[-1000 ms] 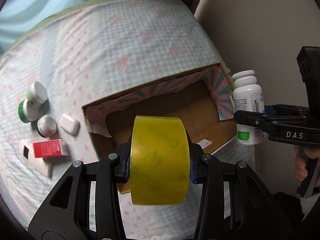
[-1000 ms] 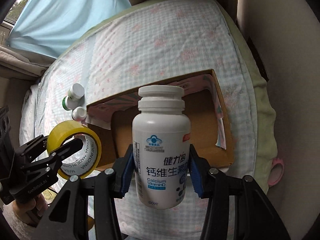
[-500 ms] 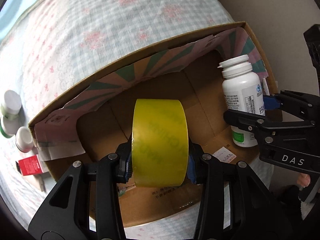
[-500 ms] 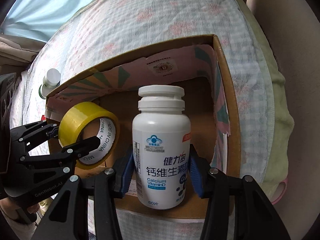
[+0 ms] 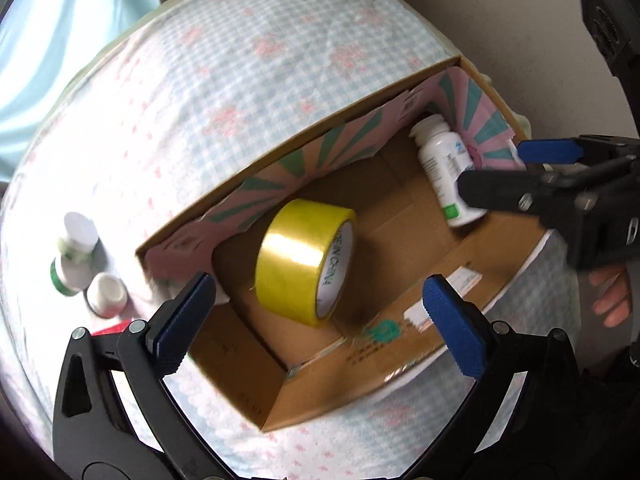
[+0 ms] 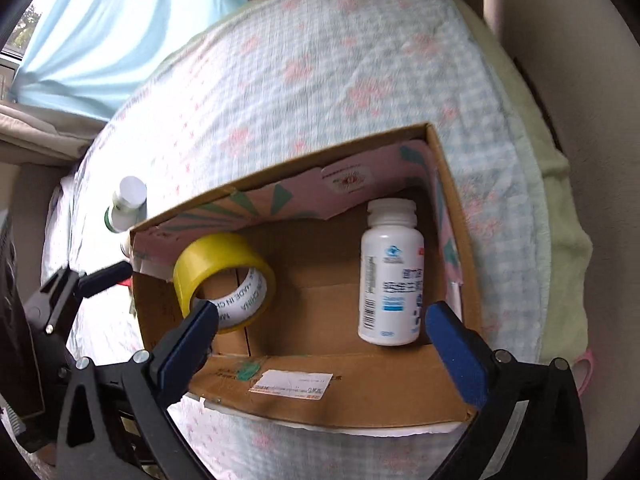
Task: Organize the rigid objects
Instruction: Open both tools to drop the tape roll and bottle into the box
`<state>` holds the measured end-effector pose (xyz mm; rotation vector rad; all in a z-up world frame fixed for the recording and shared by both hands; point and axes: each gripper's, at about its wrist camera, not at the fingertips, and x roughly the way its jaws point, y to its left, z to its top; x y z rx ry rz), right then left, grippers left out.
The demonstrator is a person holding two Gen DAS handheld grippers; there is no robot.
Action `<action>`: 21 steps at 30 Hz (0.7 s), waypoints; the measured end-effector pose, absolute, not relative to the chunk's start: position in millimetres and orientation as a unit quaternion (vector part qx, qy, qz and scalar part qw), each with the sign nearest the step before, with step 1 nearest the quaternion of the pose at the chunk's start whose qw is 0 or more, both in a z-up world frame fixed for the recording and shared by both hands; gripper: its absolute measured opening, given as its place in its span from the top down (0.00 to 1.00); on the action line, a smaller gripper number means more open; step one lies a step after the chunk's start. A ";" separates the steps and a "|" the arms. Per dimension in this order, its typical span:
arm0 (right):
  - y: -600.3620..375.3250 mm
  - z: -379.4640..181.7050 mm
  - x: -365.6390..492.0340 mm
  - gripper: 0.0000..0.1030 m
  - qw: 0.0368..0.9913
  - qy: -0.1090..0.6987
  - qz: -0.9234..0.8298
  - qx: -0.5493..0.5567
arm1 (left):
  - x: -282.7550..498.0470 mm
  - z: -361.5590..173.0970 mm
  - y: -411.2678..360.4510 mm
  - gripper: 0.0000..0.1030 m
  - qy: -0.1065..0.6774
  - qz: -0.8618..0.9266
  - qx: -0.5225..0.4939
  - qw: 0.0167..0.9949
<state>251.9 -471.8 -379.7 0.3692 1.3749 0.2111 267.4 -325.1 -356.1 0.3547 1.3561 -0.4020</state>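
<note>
Now both my claws hang over the cardboard box (image 5: 360,364) on the checked bedspread (image 5: 248,92). My left gripper (image 5: 320,320) has just been opening and stands wide, blue pads apart, nothing pressed between them. At 9 o'clock in the left wrist view, outside the box, stand a green-banded white jar (image 5: 74,254) and a small white jar (image 5: 106,294) just beside it, with a red thing's edge (image 5: 110,328) partly hidden by my finger. Yellow packing tape roll (image 5: 306,262) sits inside the box, centre-left, lying free and tilted, core facing 4 o'clock, printed "MADE IN CHINA". White calcium vitamin bottle (image 6: 390,278) lies inside the box toward the right wall, cap toward 12 o'clock in the right wrist view. My right gripper (image 6: 320,344) has also just been opening: wide, pads clear of the bottle, which lies beyond them. Fingers of my right hand (image 5: 610,298) show at 3 o'clock.
</note>
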 end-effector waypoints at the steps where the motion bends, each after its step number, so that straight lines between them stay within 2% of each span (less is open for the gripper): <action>1: -473.0 -378.0 249.2 0.00 0.752 0.630 0.093 0.173 | 265.1 -353.4 -319.6 0.00 0.621 -0.179 0.157 0.747; 13: -472.4 -339.1 229.7 0.00 0.762 0.623 0.068 0.164 | 242.3 -312.0 -286.7 0.00 0.603 -0.164 0.120 0.771; 21: -462.0 -300.6 210.2 0.00 0.778 0.608 0.055 0.147 | 219.1 -264.6 -265.8 0.00 0.575 -0.158 0.104 0.796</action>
